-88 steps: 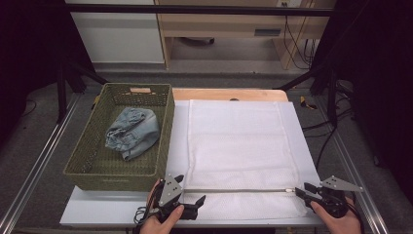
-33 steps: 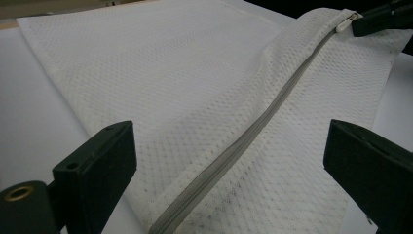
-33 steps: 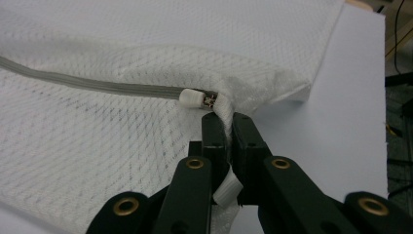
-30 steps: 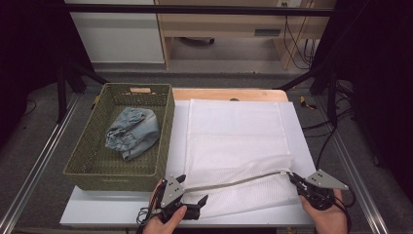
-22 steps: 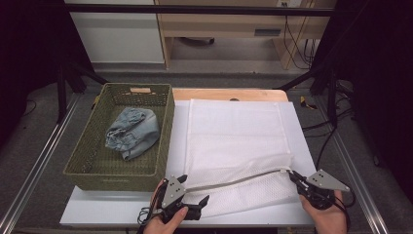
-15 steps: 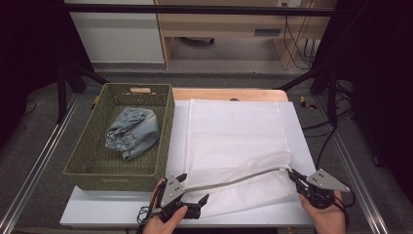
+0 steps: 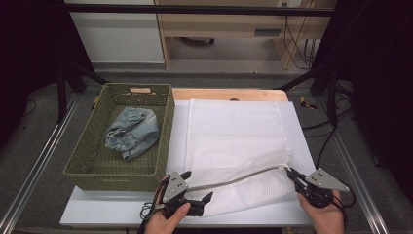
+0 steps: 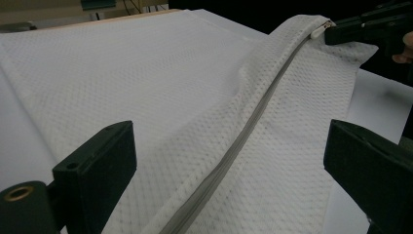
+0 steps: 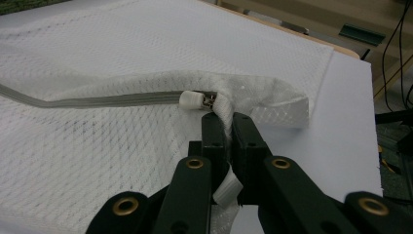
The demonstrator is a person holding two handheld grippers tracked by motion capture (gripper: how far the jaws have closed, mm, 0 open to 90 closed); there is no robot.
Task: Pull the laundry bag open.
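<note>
The right hand-held gripper (image 7: 292, 174) sits near the front right corner of the table (image 7: 122, 207), its jaws pressed together on a fold of the white mesh laundry bag (image 7: 234, 131). In the right gripper view that pinch lies just beside the white zipper pull (image 9: 193, 100), which sits at the end of the grey zipper (image 9: 97, 101). The bag's corner is lifted off the table there and folded over.

The left hand-held gripper (image 7: 198, 187) is near the front edge of the table, left of the middle, with its jaws spread wide. In the left gripper view the zipper (image 8: 234, 151) runs between the two jaws without either pad touching it, and the mesh lies under them.

The bag is spread flat over the middle and right of the table, reaching almost to the far edge; its zippered front edge rises in a curve toward the right gripper. Along the left edge of the table stands a green woven basket (image 7: 78, 165) holding a crumpled blue denim garment (image 7: 132, 131), well apart from both grippers.
</note>
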